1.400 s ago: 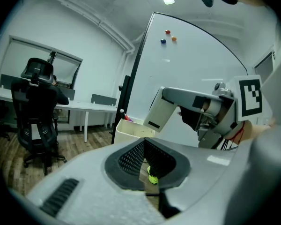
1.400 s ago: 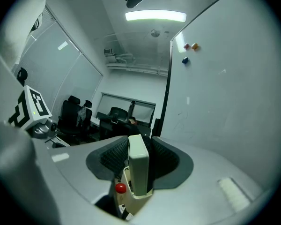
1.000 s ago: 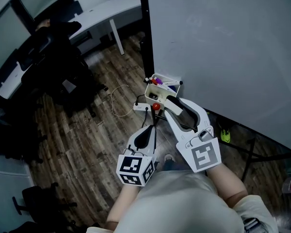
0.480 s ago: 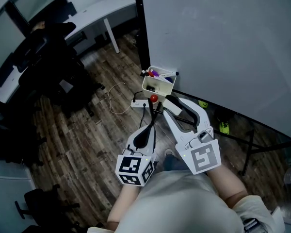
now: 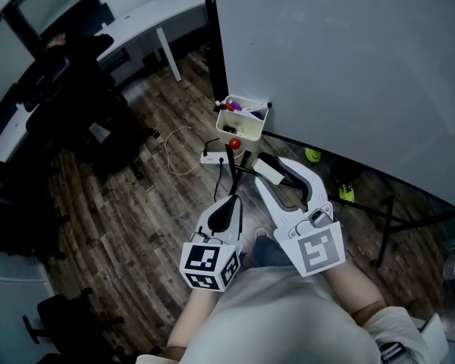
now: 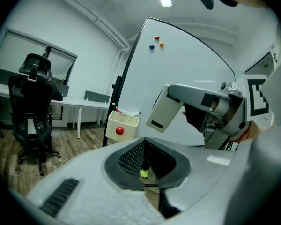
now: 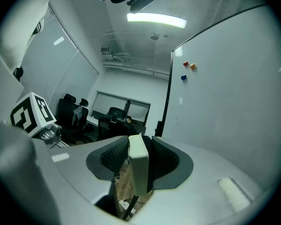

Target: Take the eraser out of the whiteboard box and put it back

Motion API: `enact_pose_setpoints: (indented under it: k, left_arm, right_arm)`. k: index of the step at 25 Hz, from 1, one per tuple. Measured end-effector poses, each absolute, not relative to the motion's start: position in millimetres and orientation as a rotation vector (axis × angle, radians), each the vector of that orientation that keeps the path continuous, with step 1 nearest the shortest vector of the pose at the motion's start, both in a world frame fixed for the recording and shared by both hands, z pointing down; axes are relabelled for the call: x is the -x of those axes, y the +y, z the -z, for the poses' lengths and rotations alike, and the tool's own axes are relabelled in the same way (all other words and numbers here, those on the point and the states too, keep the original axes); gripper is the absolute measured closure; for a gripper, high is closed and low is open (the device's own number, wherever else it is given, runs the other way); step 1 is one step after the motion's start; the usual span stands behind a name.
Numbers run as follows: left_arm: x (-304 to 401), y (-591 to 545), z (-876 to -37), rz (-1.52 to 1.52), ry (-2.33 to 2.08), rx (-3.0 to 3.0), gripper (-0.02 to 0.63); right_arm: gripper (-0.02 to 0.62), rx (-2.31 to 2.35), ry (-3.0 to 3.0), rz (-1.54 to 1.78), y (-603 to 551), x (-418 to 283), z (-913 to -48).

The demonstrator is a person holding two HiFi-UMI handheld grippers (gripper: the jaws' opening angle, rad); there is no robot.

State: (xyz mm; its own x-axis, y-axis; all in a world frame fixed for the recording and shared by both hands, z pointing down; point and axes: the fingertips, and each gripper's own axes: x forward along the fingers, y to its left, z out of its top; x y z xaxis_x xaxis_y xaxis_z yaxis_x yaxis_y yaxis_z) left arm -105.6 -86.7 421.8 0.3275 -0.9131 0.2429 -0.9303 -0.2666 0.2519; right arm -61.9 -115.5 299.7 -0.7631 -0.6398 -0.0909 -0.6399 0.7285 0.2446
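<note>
Short of the whiteboard box (image 5: pixel 240 126) and clear of its rim, grips the eraser (image 5: pixel 269 171) in the right gripper (image 5: pixel 276 170), both pads pressed flat to its broad faces, one narrow edge turned toward that gripper's camera. Carries the left gripper (image 5: pixel 228 206) just beside and lower, jaws closed tip to tip on nothing. Finds the cream box at the lower left edge of the whiteboard (image 5: pixel 349 67), a round red magnet (image 5: pixel 234 143) on its front, marker pens (image 5: pixel 243 108) standing inside.
</note>
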Motion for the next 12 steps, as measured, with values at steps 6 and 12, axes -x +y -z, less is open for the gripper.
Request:
enact_pose_setpoints:
  k: [6,12]
  left_arm:
    - [101,-78,-425,-0.069,-1.636,-2.253,0.604]
    - [97,-71,-424,-0.069,-1.638,-2.255,0.604]
  right_arm:
    - [0.430,1.095,2.933,-0.404,-105,55,-306]
    - [0.430,1.088,2.935,-0.414,-96,51,-306]
